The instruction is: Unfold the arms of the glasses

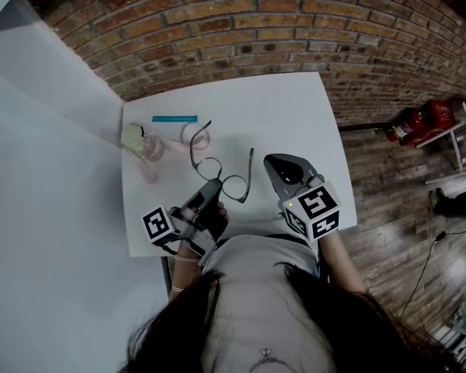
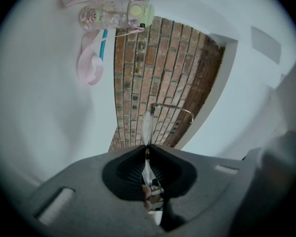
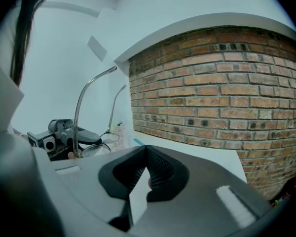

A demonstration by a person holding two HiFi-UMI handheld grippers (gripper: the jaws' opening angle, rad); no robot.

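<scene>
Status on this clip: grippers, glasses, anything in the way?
Left gripper shut on glasses, at the frame. Right gripper shut, empty, apart from them. Both arms look unfolded. Bottle and teal pen lie beyond, not in the way.

The table [image 1: 295, 107] is open at right; glasses [image 1: 222, 179] at centre; bottle [image 1: 144, 142], pink strap [image 1: 196, 137], teal pen [image 1: 175, 119] far left.

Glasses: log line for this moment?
thin dark-rimmed glasses: both arms unfolded | left hand-held gripper: shut on the frame at a lens | right hand-held gripper: shut, empty, beside the glasses
</scene>
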